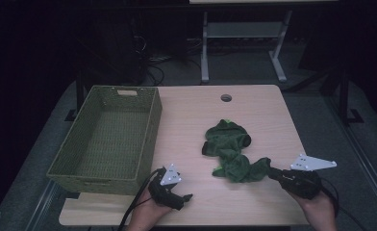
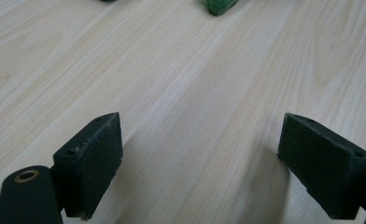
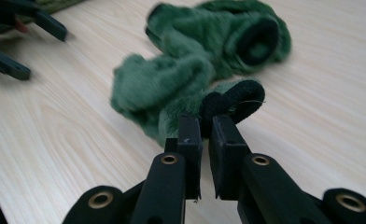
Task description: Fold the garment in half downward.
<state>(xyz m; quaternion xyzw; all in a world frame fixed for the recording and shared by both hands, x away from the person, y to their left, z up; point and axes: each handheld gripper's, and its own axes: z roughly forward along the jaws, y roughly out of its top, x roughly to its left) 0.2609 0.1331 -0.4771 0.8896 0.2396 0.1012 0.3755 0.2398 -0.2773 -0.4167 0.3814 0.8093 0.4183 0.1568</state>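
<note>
A crumpled green fleece garment [image 1: 231,148] with black cuffs lies on the light wooden table [image 1: 186,120], right of centre. My right gripper [image 1: 271,172] is at its near right end, jaws pinched on a black-cuffed sleeve end [image 3: 232,105] that is lifted slightly off the wood. The rest of the garment [image 3: 195,60] trails away beyond the jaws. My left gripper [image 1: 186,197] rests near the front edge, left of the garment, with its pads [image 2: 95,158] wide apart over bare wood and nothing between them.
A green woven basket [image 1: 109,137], with nothing in it, stands on the table's left side. A cable hole [image 1: 226,97] sits near the far edge. Beyond the table are the metal legs of another desk [image 1: 205,53] and dark floor.
</note>
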